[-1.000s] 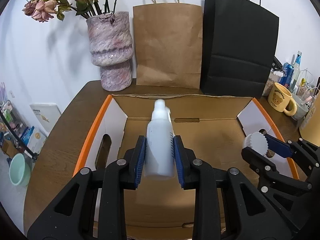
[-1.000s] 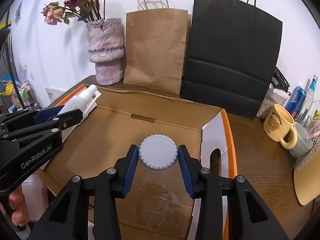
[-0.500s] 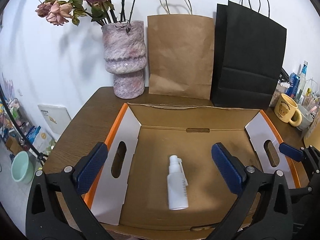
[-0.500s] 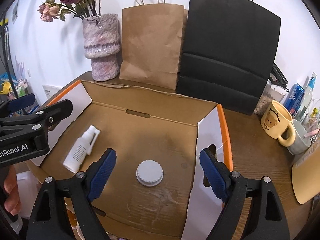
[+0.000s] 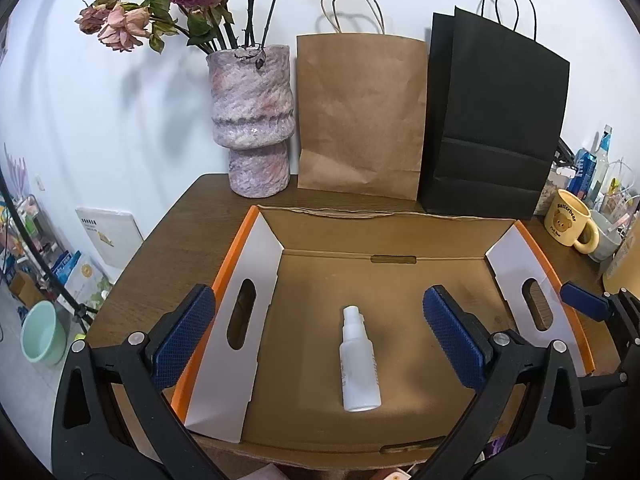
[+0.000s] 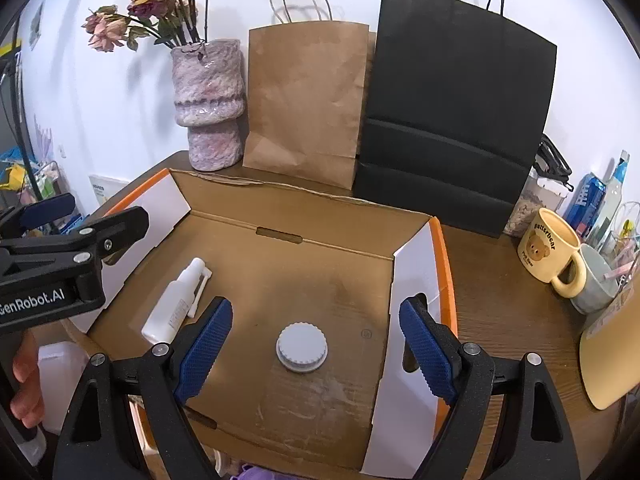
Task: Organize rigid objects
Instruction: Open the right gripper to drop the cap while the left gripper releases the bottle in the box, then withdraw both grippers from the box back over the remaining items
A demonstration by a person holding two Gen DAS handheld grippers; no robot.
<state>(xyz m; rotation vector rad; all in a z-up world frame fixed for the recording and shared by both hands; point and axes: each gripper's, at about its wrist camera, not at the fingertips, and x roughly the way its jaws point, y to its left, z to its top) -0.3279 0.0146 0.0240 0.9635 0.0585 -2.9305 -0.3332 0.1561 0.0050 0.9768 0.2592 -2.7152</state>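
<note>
Left wrist view: left gripper (image 5: 318, 336) stood wide, nothing between its pads. White spray bottle (image 5: 359, 364) lay flat on the floor of the cardboard box (image 5: 400, 236), lower centre of frame, nozzle toward the top, midway between the pads and touching neither. A second before, those pads clamped the bottle upright above the box.

Right wrist view: right gripper (image 6: 316, 354) stood wide, holding nothing. Round white lid (image 6: 301, 347) lay flat on the box floor (image 6: 320, 280), lower centre, between the pads and clear of both; earlier it was pinched between them. Spray bottle (image 6: 176, 302) lay at left centre, just beyond the left pad.
</note>
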